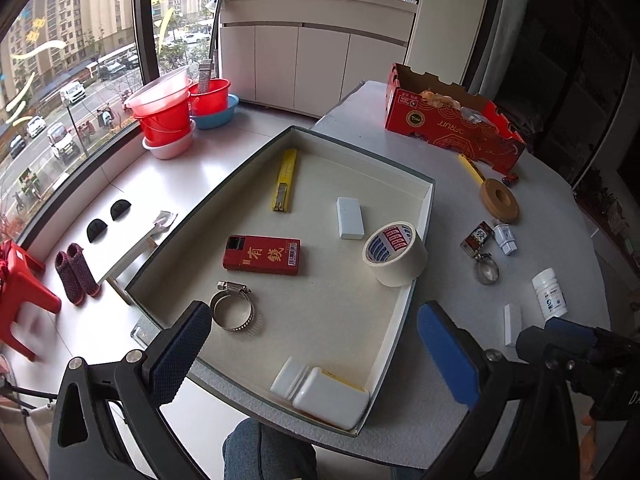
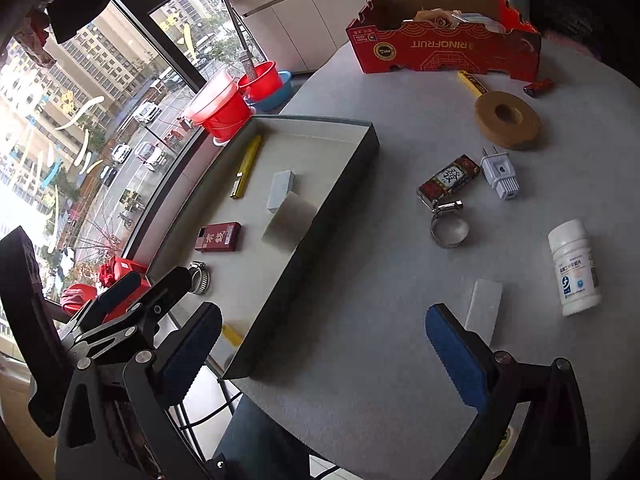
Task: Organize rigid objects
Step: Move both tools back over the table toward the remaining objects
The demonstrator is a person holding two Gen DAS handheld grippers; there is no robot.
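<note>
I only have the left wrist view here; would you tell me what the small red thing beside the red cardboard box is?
Observer: In the right wrist view it is a small red-and-black cylinder, probably a battery, lying on its side apart from the red box.
Operator: Thank you. And the white thing by the patterned lighter?
Observer: A white plug adapter; its two metal prongs point toward the wooden ring.
Operator: Is the right gripper open?
Observer: Yes, the right gripper has its fingers wide apart and holds nothing; a white block lies just beyond its right finger.
</note>
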